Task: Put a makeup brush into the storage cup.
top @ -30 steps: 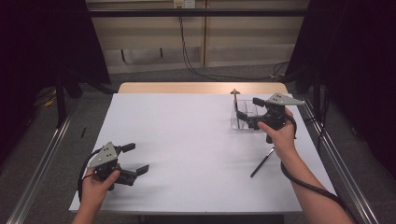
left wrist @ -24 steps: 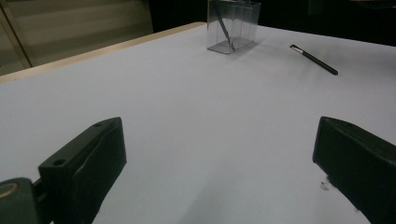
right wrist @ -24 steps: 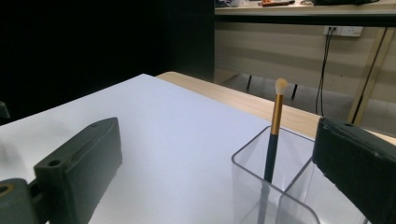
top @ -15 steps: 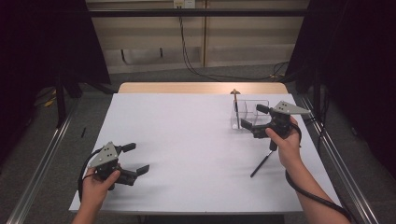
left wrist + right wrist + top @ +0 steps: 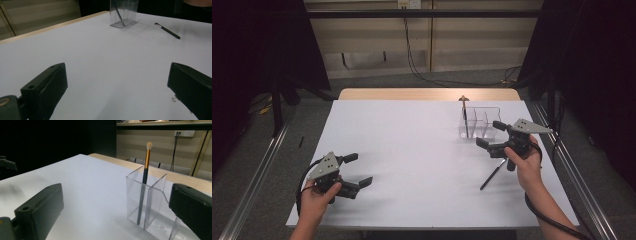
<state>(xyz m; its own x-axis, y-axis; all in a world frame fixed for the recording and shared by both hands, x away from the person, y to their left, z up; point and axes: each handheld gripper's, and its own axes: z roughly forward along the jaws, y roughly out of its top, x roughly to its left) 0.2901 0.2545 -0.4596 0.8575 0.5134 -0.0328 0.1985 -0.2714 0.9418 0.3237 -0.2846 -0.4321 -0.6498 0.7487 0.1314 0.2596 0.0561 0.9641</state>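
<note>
Brush on table: black thin-handled brush (image 5: 492, 174) lies flat on the white table (image 5: 412, 150), slanted, just below the right gripper and near the person's right hand; in the left gripper view it lies (image 5: 167, 30) to the right of the clear box, apart from it.
Right gripper: right gripper (image 5: 492, 134) held above the table just in front of the clear box, jaws spread wide, nothing between them; its own view (image 5: 116, 215) shows both black jaws apart with the box between and beyond them.
Right hand: wraps the gripper's handle, forearm coming in from the lower right.
Clear box: clear divided organiser (image 5: 481, 122) stands upright near the far right of the table; inner walls split it into compartments (image 5: 150, 205).
Brush in box: gold-ferruled brush (image 5: 144, 177) with a pale tip stands nearly upright in the left compartment, leaning slightly, tip above the rim.
Left gripper: left gripper (image 5: 358, 170) low over the near left of the table, jaws spread, empty (image 5: 117, 97); well apart from box and brushes.
Table edge: wooden strip (image 5: 427, 94) along the far side.
</note>
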